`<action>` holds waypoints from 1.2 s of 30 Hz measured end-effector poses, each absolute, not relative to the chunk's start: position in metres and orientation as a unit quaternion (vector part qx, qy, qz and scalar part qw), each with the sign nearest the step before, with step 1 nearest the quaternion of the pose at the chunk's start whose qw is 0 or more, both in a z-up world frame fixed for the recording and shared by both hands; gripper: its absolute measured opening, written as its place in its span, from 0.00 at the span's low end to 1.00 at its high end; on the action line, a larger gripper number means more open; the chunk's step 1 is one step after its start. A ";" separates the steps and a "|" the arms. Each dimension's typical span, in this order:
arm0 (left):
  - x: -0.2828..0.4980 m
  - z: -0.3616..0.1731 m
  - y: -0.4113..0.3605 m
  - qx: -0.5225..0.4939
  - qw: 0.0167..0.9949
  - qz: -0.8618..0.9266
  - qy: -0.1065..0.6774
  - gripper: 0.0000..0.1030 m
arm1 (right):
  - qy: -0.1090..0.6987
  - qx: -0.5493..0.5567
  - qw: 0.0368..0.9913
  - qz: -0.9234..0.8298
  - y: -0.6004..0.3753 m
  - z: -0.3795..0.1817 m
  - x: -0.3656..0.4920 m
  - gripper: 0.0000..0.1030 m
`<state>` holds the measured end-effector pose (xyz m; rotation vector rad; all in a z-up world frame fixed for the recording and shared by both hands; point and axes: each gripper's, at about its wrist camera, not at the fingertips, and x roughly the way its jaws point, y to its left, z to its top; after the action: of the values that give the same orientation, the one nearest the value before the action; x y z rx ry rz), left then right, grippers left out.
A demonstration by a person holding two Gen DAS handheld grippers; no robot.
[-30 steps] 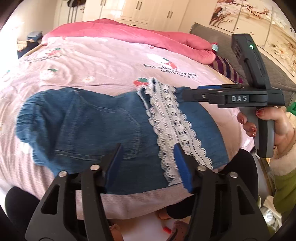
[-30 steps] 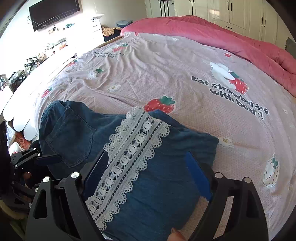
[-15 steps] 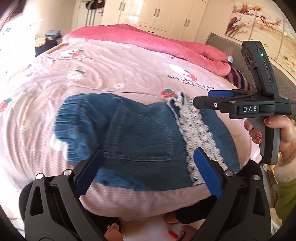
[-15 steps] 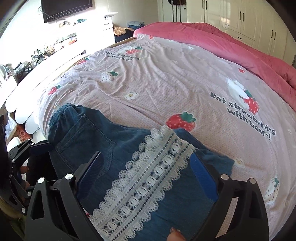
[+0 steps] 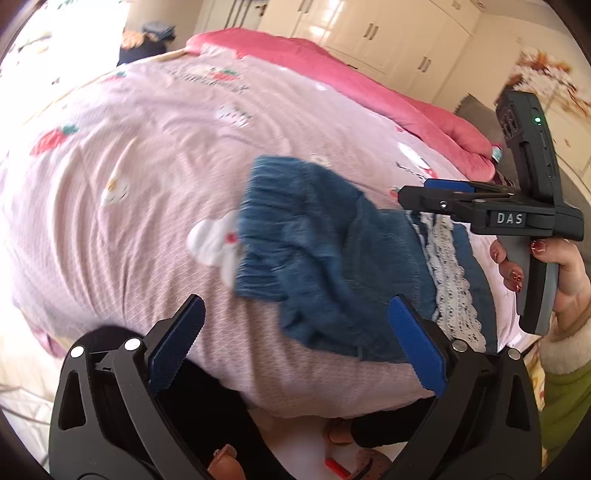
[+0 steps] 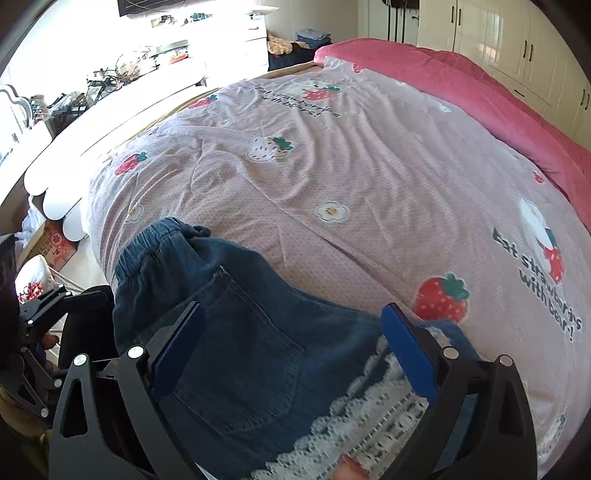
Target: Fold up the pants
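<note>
Blue denim pants (image 5: 332, 254) with a white lace band (image 5: 452, 273) lie folded near the front edge of the pink strawberry bedsheet (image 5: 147, 177). My left gripper (image 5: 295, 347) hovers open off the pants' left front corner, nothing between its blue pads. In the right wrist view the same pants (image 6: 236, 332) show a back pocket and the lace band (image 6: 369, 417) at the bottom. My right gripper (image 6: 291, 354) is open above the pants, apart from the cloth. A hand holds the right gripper (image 5: 428, 188) at the right of the left wrist view, over the lace end.
A rolled pink quilt (image 6: 480, 92) lies along the far side of the bed. White wardrobes (image 5: 388, 33) stand behind it. A white scalloped bed end (image 6: 55, 177) and a cluttered counter (image 6: 110, 74) are to the left. Floor and the person's feet (image 5: 351, 443) lie below the bed edge.
Both grippers opened wider, the left one by far the more, and slid left along the pants. The pants now sit further right in both views, lying still on the bed.
</note>
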<state>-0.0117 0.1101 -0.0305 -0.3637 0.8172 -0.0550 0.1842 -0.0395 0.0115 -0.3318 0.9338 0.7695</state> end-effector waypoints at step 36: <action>0.001 -0.062 0.098 -0.259 0.871 -0.081 0.409 0.90 | 0.520 -0.081 0.691 0.495 0.023 -0.022 0.211 0.14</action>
<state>0.0007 0.0977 -0.0622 -0.5420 0.8560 -0.1696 0.2107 0.0231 -0.0220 -0.1805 1.1626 1.1076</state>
